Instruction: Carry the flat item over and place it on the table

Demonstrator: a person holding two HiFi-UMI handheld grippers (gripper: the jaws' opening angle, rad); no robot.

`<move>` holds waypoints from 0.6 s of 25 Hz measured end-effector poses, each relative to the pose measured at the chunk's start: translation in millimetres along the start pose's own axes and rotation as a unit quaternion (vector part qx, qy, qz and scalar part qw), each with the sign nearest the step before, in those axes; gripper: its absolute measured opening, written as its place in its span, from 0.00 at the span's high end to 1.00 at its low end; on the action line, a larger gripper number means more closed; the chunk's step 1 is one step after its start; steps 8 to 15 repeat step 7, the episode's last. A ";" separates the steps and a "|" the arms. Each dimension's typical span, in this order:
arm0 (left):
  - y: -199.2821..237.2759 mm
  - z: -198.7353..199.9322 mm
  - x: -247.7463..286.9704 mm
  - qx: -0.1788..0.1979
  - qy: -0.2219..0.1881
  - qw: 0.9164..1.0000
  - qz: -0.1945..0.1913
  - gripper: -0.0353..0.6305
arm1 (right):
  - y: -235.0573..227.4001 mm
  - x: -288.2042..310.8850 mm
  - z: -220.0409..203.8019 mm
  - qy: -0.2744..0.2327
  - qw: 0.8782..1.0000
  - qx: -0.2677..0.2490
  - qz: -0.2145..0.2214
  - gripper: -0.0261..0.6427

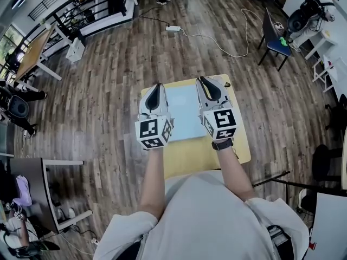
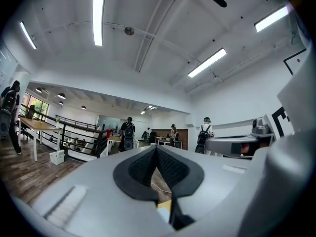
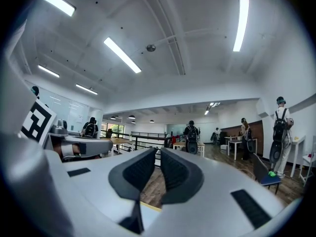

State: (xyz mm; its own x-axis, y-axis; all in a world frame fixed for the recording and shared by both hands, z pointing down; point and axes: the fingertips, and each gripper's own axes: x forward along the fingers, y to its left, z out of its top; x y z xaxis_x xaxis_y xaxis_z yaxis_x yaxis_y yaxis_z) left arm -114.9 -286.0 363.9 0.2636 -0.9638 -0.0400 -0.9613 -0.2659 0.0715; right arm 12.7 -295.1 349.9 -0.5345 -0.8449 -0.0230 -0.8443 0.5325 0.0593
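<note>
A pale blue flat item lies on a small yellow table right in front of me. My left gripper rests along the item's left edge and my right gripper along its right edge, both pointing forward. In the left gripper view the jaws are shut, pads meeting, with nothing seen between them; a sliver of the flat item shows below. The right gripper is shut the same way, with the table's yellow edge under it.
Wooden floor surrounds the table. A white power strip with a cable lies ahead. A chair with a blue seat stands at the far right, desks at the left. Several people stand far off in the gripper views.
</note>
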 end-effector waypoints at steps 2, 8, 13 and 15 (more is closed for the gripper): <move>2.1 -2.2 -2.1 -0.001 -0.001 1.000 0.003 0.93 | 4.9 0.1 -0.7 0.003 1.000 -0.004 0.004 0.90; 17.2 -25.4 -3.8 -0.003 0.019 0.999 0.030 0.93 | 18.3 6.2 -15.1 0.019 1.000 -0.014 0.018 0.90; 17.2 -25.4 -3.8 -0.003 0.019 0.999 0.030 0.93 | 18.3 6.2 -15.1 0.019 1.000 -0.014 0.018 0.90; 17.2 -25.4 -3.8 -0.003 0.019 0.999 0.030 0.93 | 18.3 6.2 -15.1 0.019 1.000 -0.014 0.018 0.90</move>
